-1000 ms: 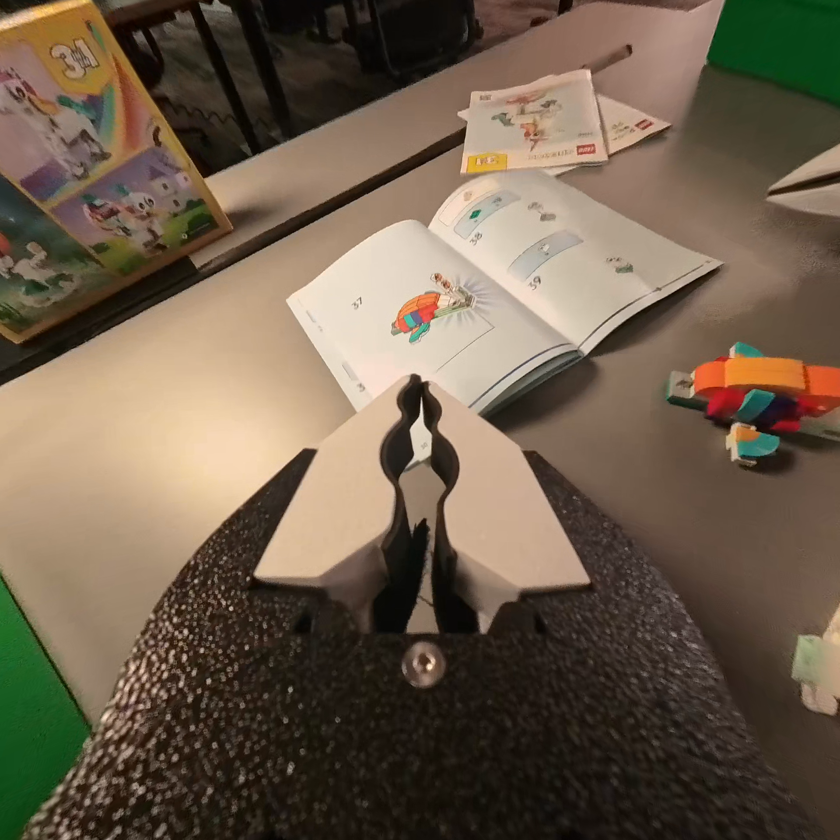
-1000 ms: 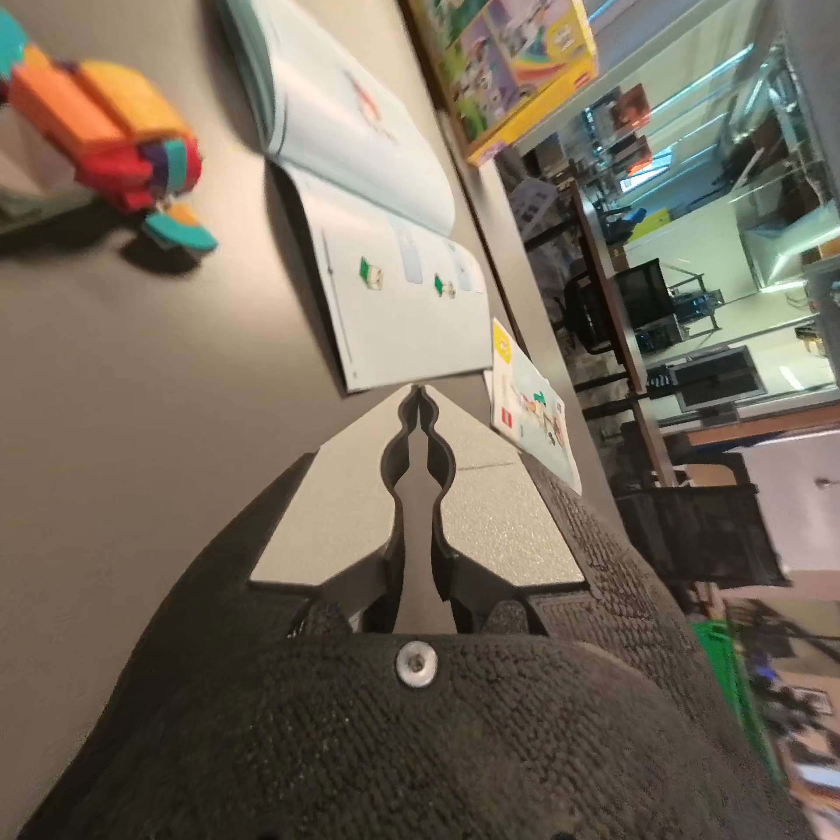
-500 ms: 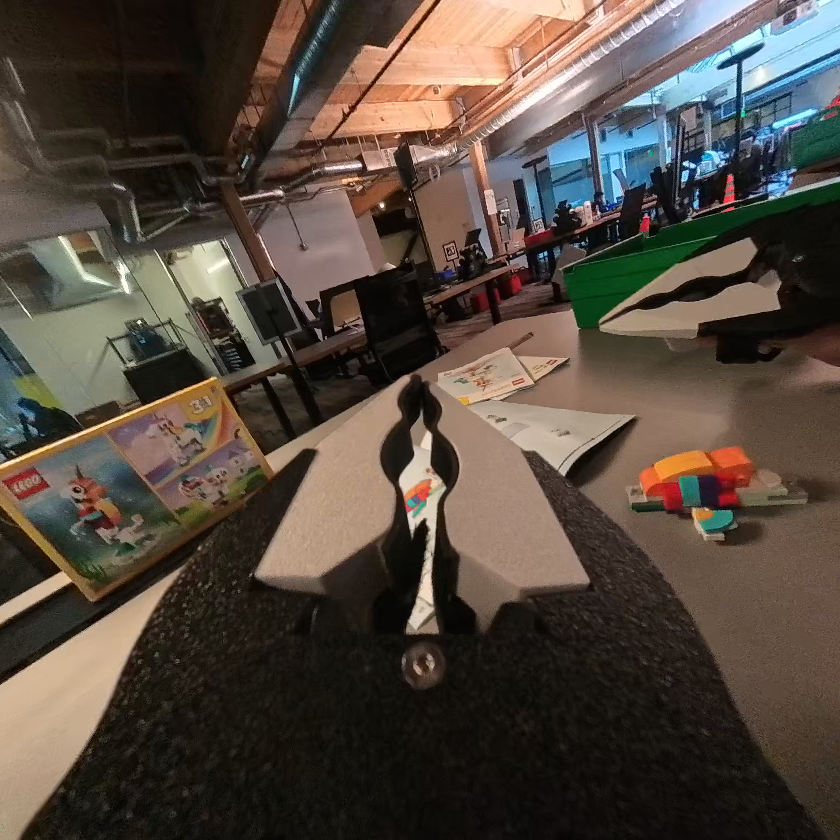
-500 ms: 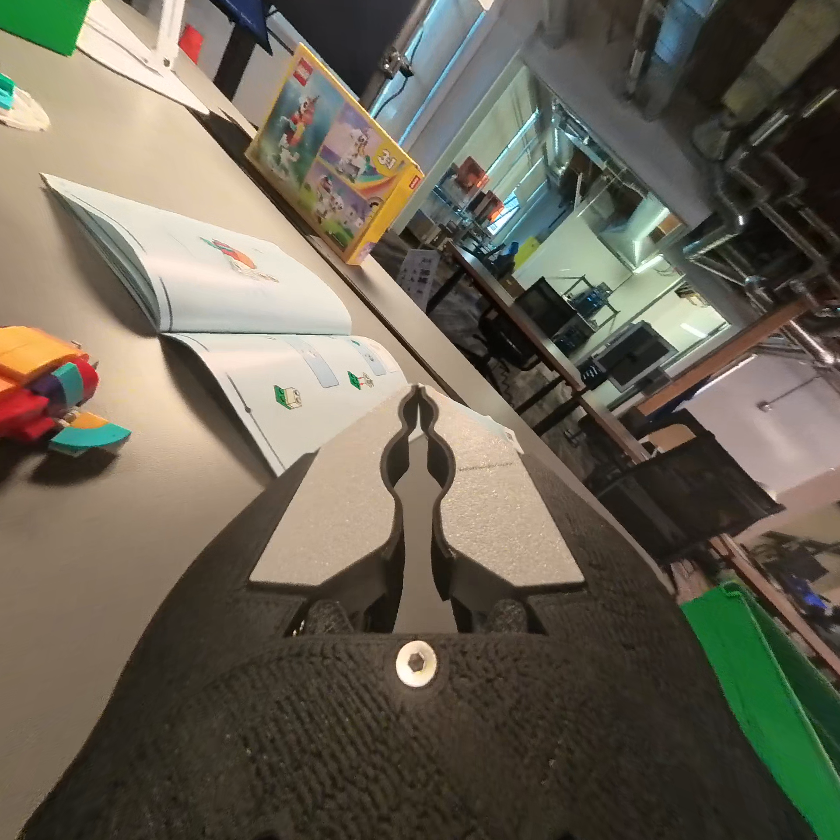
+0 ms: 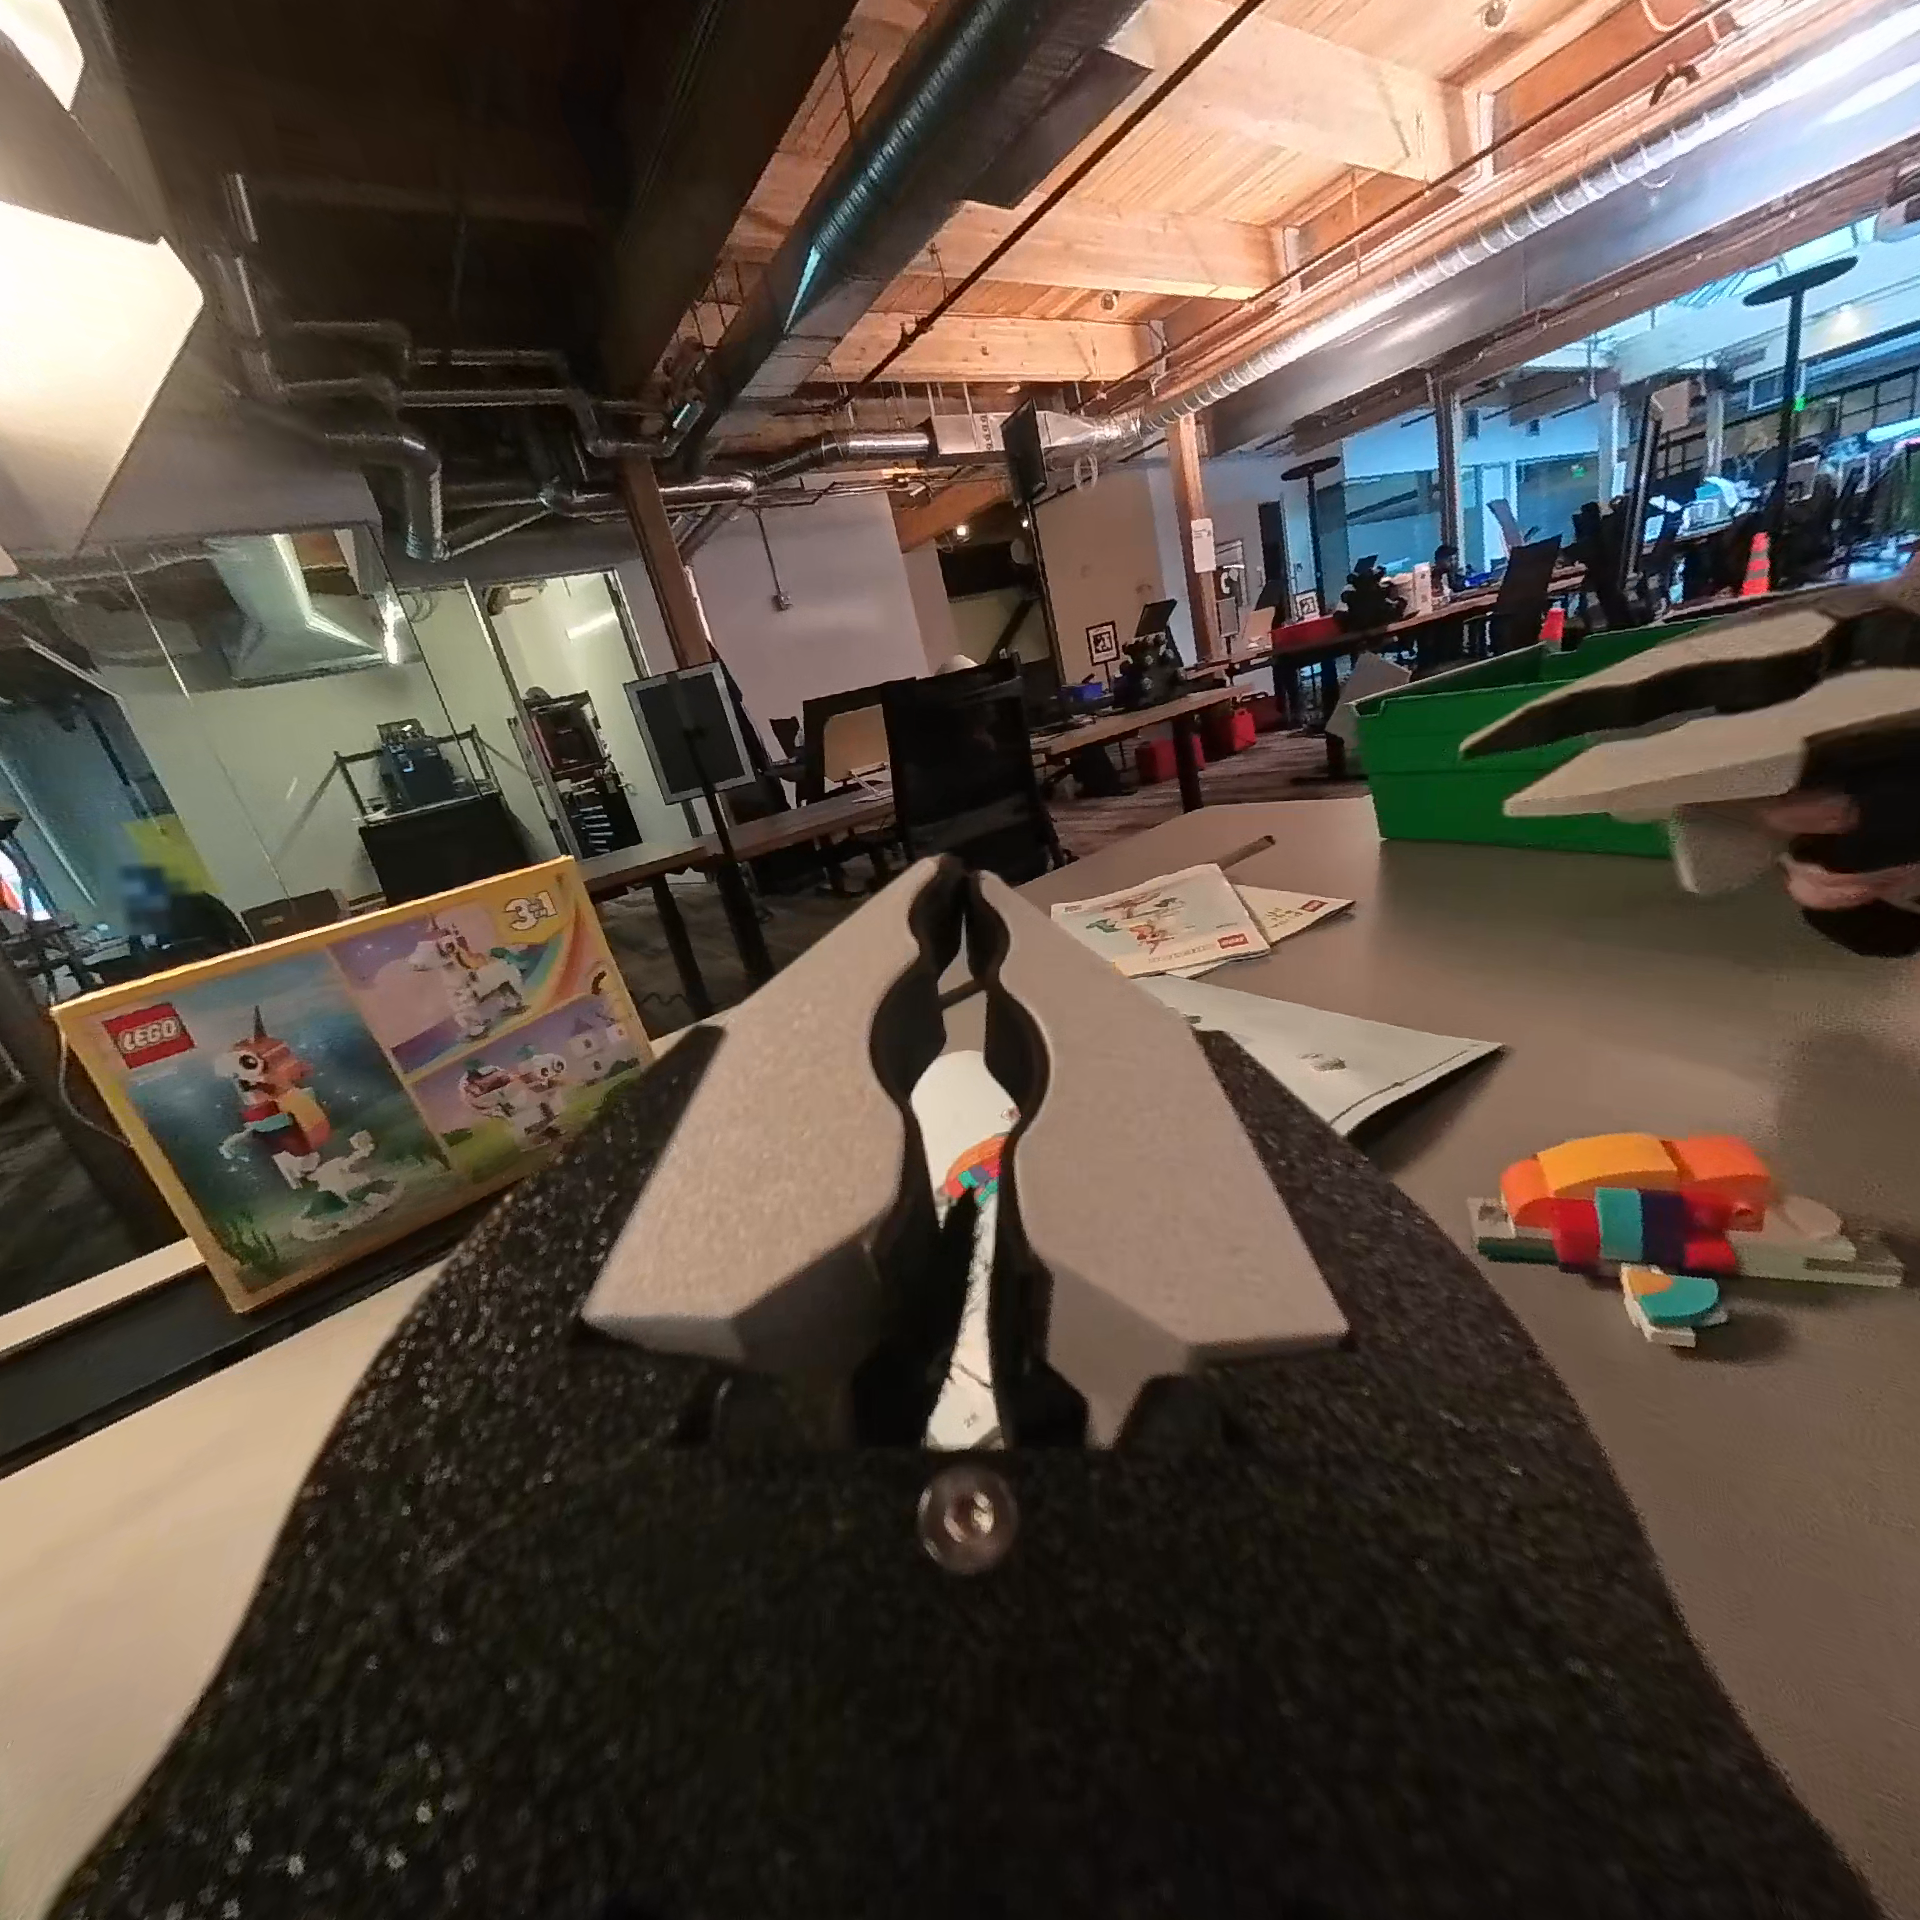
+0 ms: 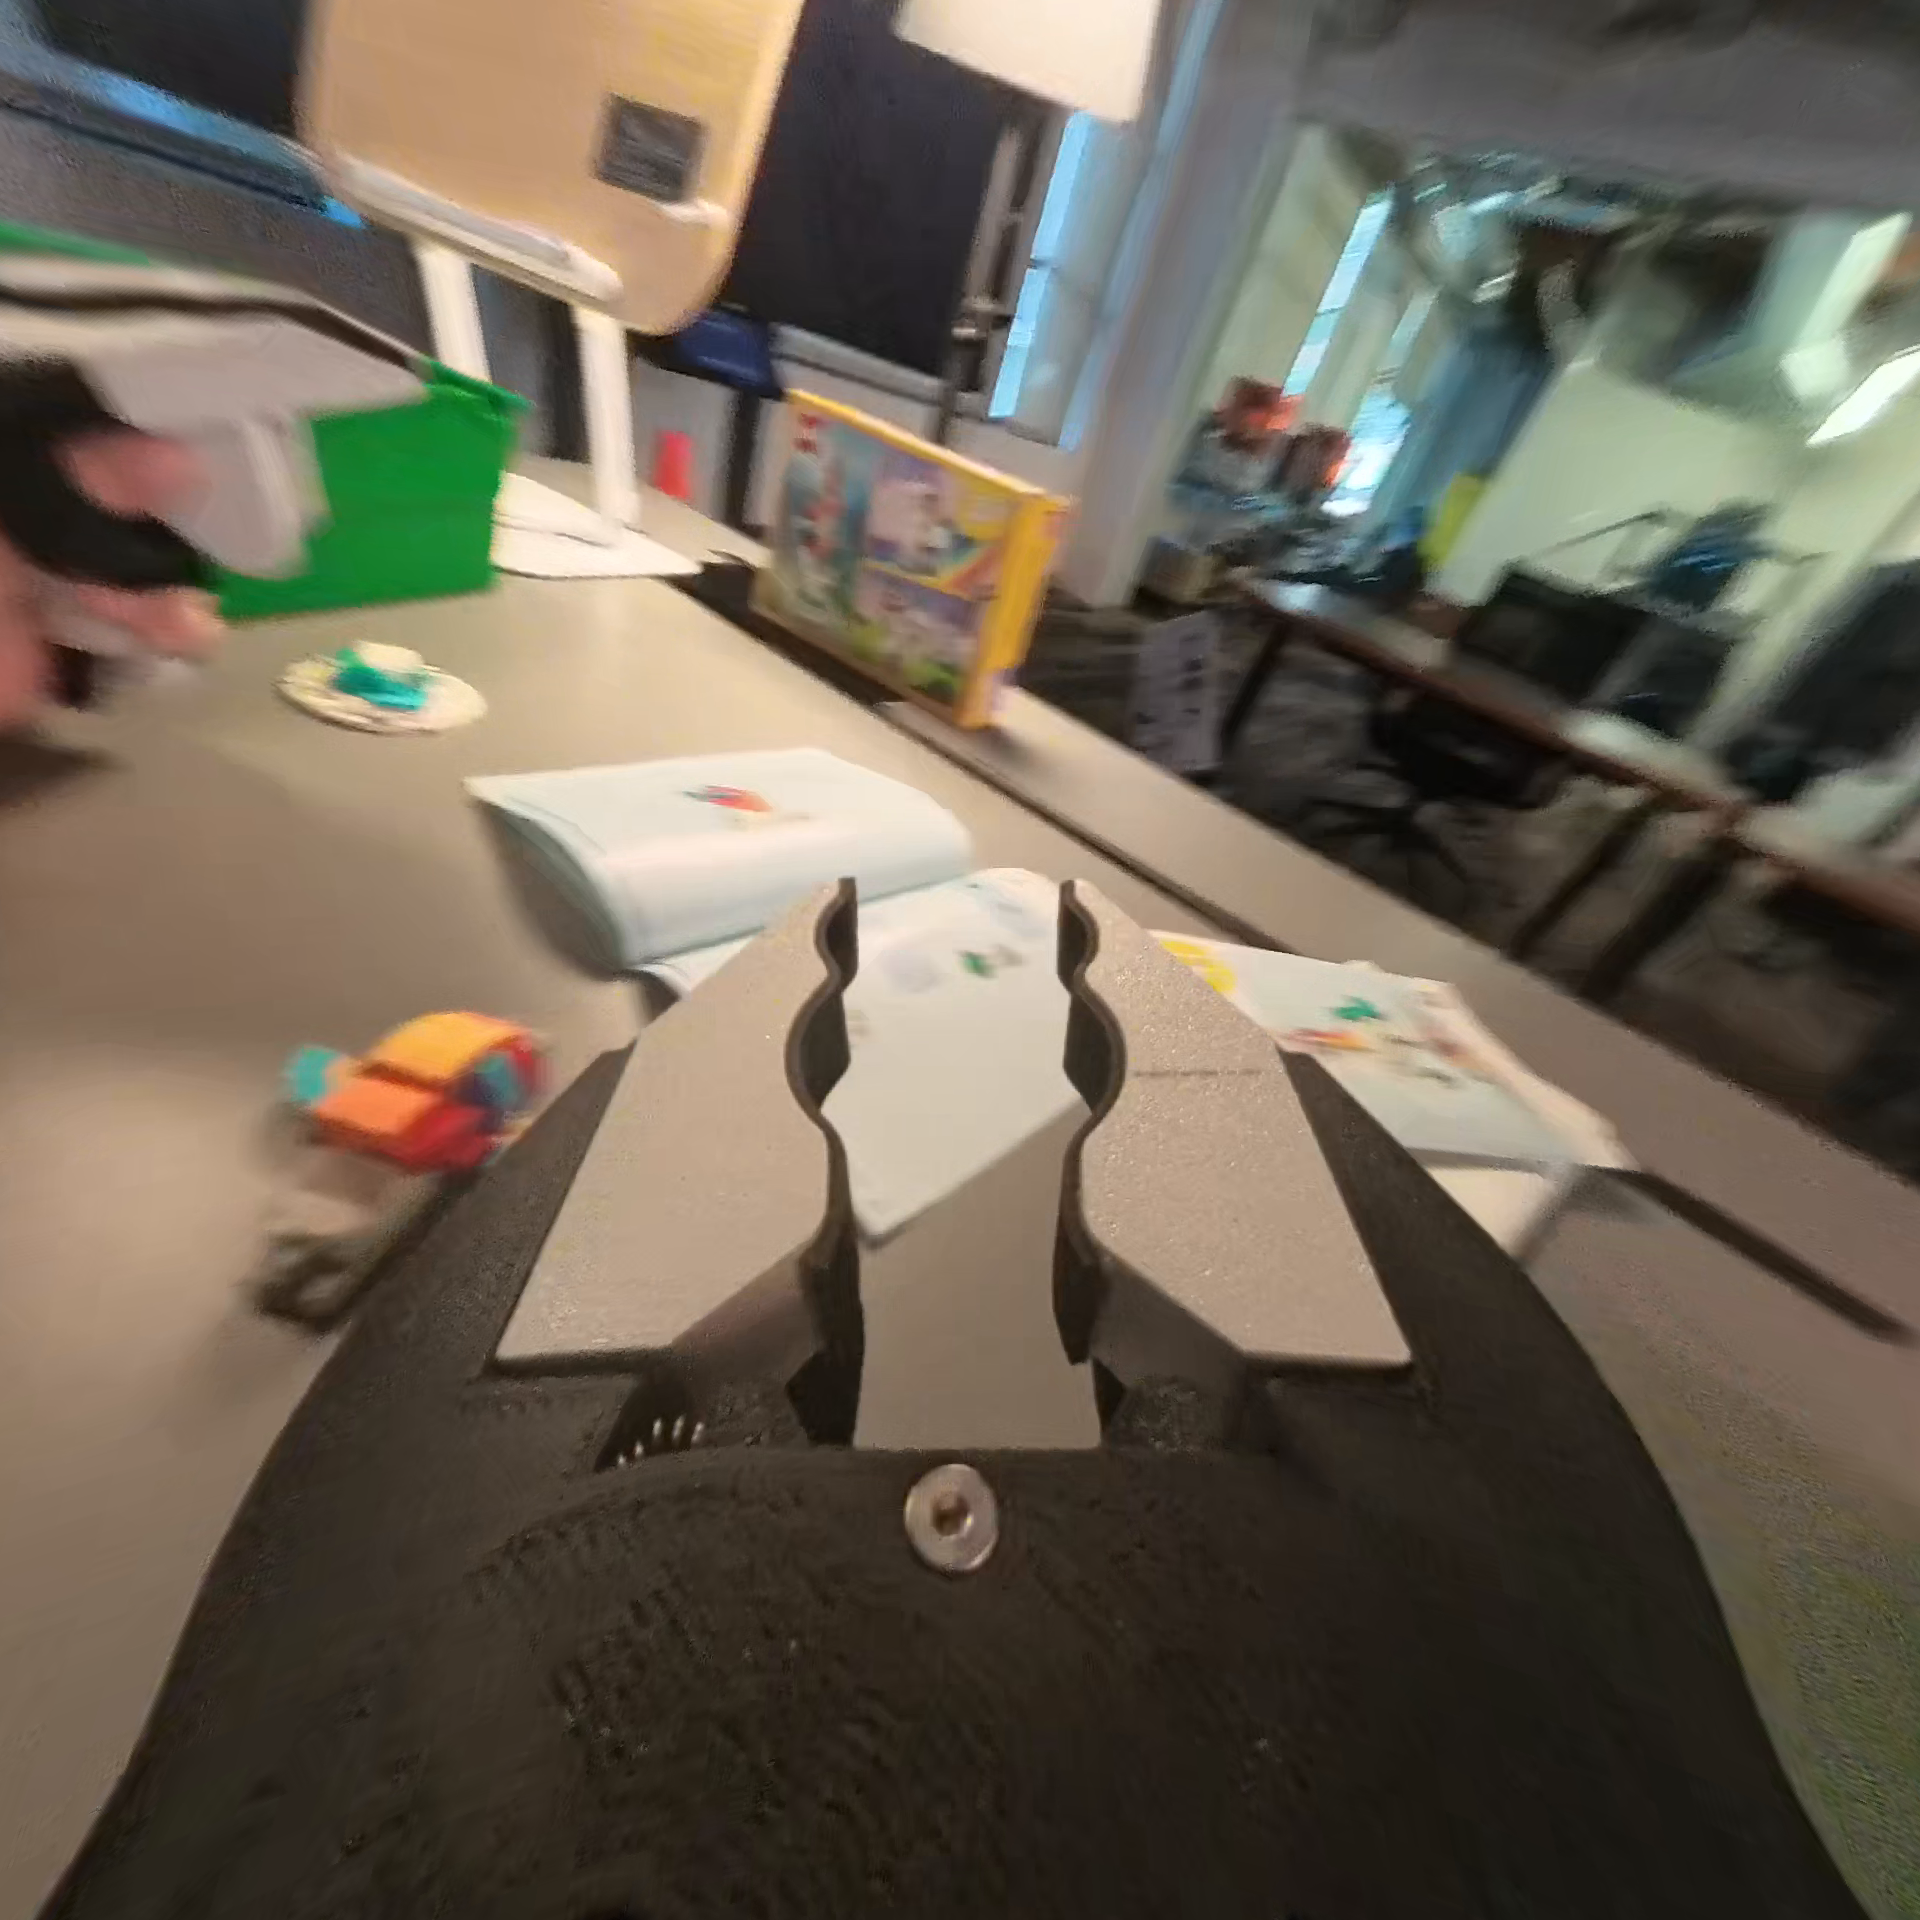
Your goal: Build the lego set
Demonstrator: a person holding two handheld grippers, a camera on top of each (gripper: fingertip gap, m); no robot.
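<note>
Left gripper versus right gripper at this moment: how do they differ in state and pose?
The left gripper has its fingertips nearly touching, while the right gripper stands open with a clear gap between its fingers. The left gripper points across the open instruction booklet toward the room; the right gripper points over that booklet toward the set's box. Both are empty, grey-fingered on black bodies, held above the table, neither touching the colourful partial build.

Your left wrist camera looks low across the grey table (image 5: 1662, 1558), your right one from the opposite side; both share the open pale-blue instruction booklet (image 6: 727, 842).
</note>
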